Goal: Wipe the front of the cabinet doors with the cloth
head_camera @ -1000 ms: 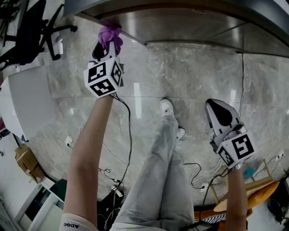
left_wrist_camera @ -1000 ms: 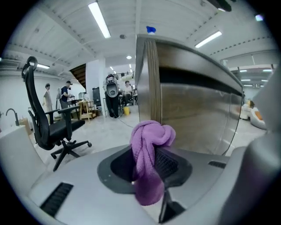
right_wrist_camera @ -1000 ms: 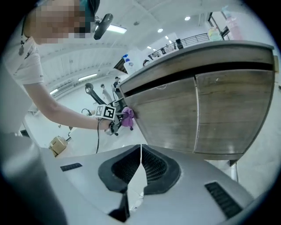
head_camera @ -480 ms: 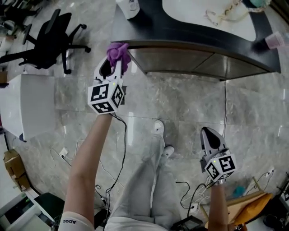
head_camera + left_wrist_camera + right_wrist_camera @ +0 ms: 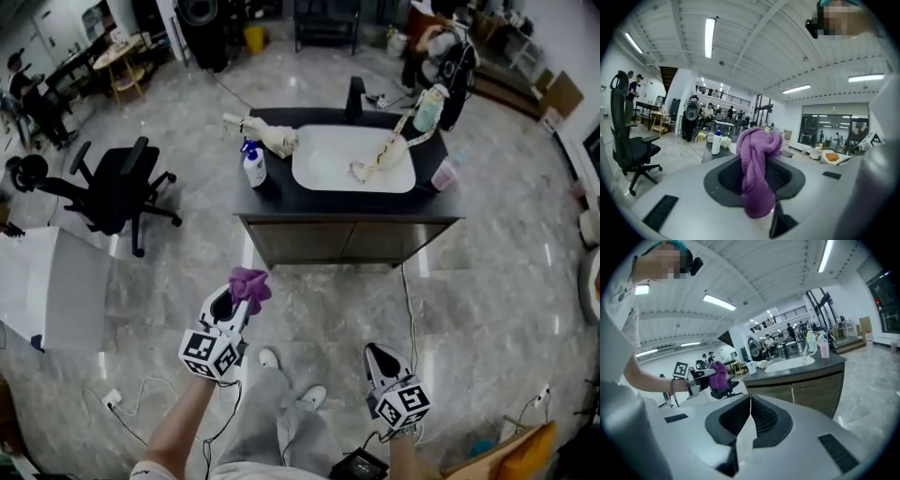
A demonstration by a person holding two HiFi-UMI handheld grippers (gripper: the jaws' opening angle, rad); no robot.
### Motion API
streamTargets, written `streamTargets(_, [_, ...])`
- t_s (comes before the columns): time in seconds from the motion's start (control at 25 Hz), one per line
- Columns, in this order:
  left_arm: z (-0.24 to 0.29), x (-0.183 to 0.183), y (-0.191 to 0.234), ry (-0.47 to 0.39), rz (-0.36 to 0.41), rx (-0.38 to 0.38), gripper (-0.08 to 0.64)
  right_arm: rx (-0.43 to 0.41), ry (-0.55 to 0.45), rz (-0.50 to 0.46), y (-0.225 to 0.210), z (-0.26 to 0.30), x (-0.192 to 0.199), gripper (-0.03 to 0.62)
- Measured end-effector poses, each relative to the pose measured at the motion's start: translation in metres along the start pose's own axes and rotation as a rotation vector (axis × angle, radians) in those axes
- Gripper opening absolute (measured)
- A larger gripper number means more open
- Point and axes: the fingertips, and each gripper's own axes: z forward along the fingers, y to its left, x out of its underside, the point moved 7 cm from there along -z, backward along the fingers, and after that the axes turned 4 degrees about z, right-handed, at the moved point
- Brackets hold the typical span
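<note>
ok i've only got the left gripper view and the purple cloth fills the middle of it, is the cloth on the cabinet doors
observer: no. in the head view the cloth in the left gripper is apart from the cabinet doors, with a strip of bare floor between them.
operator: and the other gripper, has it got anything
observer: no. the right gripper has its jaws together with nothing between them, and it points at the doors without touching them.
</note>
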Motion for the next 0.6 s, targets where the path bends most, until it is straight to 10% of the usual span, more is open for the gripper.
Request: streamTargets(0.6, [-0.185,-0.100,0.021,-0.069,-0.119,0.137,0.114,0.126,-0.202,-0.009,0.182,-0.055,-0.087,0.028])
